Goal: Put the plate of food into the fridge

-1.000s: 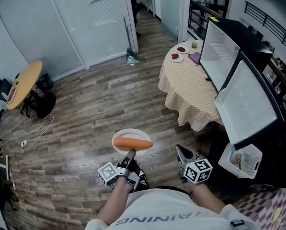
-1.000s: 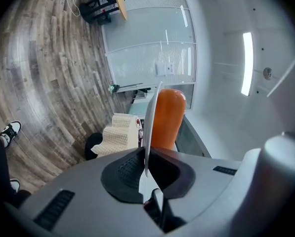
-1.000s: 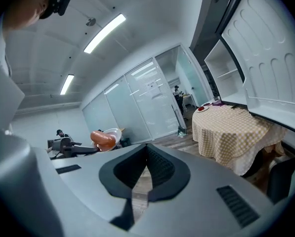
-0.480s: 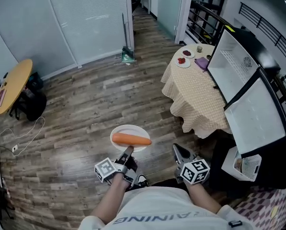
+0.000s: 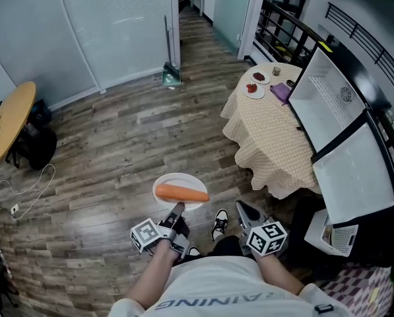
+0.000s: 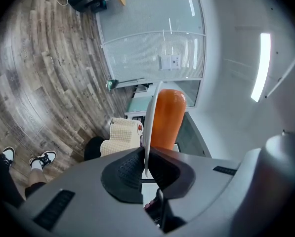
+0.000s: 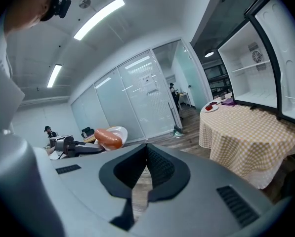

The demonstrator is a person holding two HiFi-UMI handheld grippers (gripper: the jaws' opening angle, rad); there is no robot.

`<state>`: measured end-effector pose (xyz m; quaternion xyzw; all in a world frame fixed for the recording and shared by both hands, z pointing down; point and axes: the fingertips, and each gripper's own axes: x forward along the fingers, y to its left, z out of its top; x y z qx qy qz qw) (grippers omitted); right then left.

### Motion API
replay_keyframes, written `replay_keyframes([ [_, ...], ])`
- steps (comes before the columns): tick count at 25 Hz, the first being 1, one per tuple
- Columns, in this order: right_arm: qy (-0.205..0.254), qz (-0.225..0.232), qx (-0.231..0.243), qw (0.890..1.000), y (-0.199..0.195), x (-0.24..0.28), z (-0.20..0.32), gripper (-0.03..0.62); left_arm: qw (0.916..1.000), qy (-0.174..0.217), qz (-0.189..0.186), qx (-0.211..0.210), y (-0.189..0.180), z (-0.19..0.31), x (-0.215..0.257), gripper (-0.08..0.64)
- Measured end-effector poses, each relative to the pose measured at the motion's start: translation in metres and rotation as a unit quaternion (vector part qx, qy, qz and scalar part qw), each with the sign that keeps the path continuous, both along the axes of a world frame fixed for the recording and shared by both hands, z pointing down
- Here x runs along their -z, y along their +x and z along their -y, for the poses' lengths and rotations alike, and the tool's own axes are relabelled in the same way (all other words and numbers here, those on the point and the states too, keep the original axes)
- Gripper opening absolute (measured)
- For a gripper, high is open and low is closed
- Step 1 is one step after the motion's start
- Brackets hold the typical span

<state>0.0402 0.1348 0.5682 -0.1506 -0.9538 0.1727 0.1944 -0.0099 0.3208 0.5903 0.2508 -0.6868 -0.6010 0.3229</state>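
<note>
Now the left claw [image 5: 177, 209] pinches the plate [image 5: 176, 179] by its near rim, level over the floor [image 5: 117, 144], well short of the fridge [image 5: 345, 177], the right claw [image 5: 244, 211] pressed together, empty; stiff, likely breakable, it should stay level lest the food [image 5: 181, 193] roll.

Floor [image 5: 117, 150]: wood-look planks, grey-brown, low sheen. Plate [image 5: 177, 179] glossy white, the food [image 5: 181, 193] on it smooth, shiny orange; worktop cloth [image 5: 269, 134] matt, checked weave. Left hand-held gripper [image 6: 146, 168]: matt grey plastic shell, pads [image 6: 125, 169] black, ribbed.
</note>
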Motion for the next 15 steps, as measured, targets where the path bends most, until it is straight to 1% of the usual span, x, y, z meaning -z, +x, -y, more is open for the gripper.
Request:
replay_keyframes([
  [5,-0.005,0.007,0.006,1.0,-0.05,0.0,0.009,0.023,0.9999,-0.012,0.0,0.003,-0.043,0.006,-0.003,0.026],
  [7,-0.005,0.012,0.009,1.0,-0.074,0.003,0.016,0.022,0.9999,-0.009,0.004,0.006,-0.066,0.013,0.001,0.026],
  [9,-0.005,0.018,0.013,1.0,-0.099,0.008,0.026,0.023,0.9999,-0.002,0.009,0.008,-0.09,0.024,0.007,0.026],
  [13,-0.003,0.022,0.017,1.0,-0.141,0.013,0.053,0.021,0.9998,-0.008,0.015,0.01,-0.132,0.048,0.015,0.026],
  [15,-0.002,0.024,0.014,1.0,-0.161,0.016,0.07,0.022,0.9998,-0.004,0.015,0.009,-0.153,0.066,0.019,0.026],
])
